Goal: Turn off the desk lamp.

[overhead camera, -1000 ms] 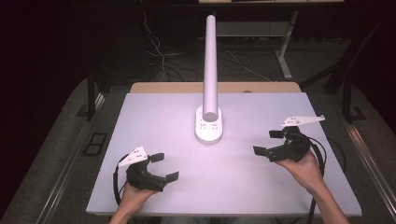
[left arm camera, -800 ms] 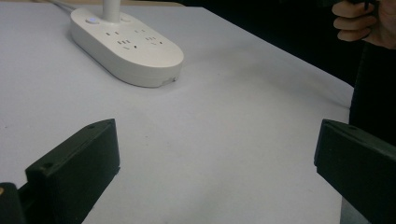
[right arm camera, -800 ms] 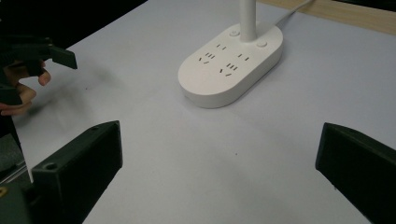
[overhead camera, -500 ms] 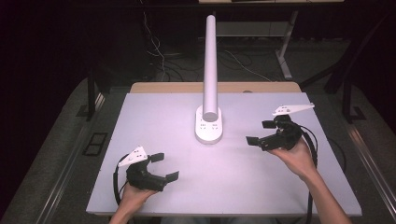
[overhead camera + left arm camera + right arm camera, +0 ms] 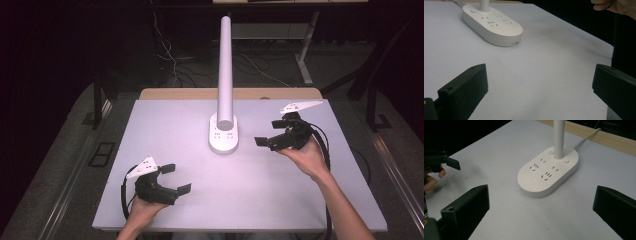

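The left black two-jaw gripper sat low at the near left of the pale grey rectangular table top, jaws spread wide apart with nothing between them, held from below by the person's left hand; its grey three-cornered plate sat on top and a black cable looped off its left side. In the left gripper view both jaws stood well apart over bare table. The right black two-jaw gripper was lifted above the table's right side in the right hand, jaws also wide apart and empty (pointed toward the middle). Between the two, nearer the right gripper, lay a white oval plastic power strip base with several socket slots and small round buttons, flat on the table. A white upright round pole rose from its far end. In the right gripper view a white cord ran from the base toward the table's wooden far edge.
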Demonstrator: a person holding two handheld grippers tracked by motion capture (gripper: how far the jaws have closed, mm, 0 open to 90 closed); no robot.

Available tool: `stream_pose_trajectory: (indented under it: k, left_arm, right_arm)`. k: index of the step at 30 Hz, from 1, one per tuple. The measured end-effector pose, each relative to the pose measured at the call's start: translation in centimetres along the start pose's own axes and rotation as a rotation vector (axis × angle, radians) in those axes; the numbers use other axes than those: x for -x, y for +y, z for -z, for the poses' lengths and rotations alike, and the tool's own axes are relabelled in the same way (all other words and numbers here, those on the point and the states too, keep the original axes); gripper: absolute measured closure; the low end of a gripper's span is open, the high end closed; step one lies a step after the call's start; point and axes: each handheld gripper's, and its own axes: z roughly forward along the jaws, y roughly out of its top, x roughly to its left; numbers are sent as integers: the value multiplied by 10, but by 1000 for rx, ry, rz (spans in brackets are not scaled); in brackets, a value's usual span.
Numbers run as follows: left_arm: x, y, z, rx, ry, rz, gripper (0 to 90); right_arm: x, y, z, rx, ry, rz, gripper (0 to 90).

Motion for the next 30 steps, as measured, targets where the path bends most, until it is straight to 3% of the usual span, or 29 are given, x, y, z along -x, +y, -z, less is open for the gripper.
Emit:
stream_pose_trajectory:
  k: [23,30]
  left_arm:
    - [-1,1,1,4,3,1,0]
    - [-1,1,0,0,-3,-7,0]
  right_arm:
    - [21,33,-34,-20,-6,-20,6]
    - [34,38,-55,-18,-1,-45,6]
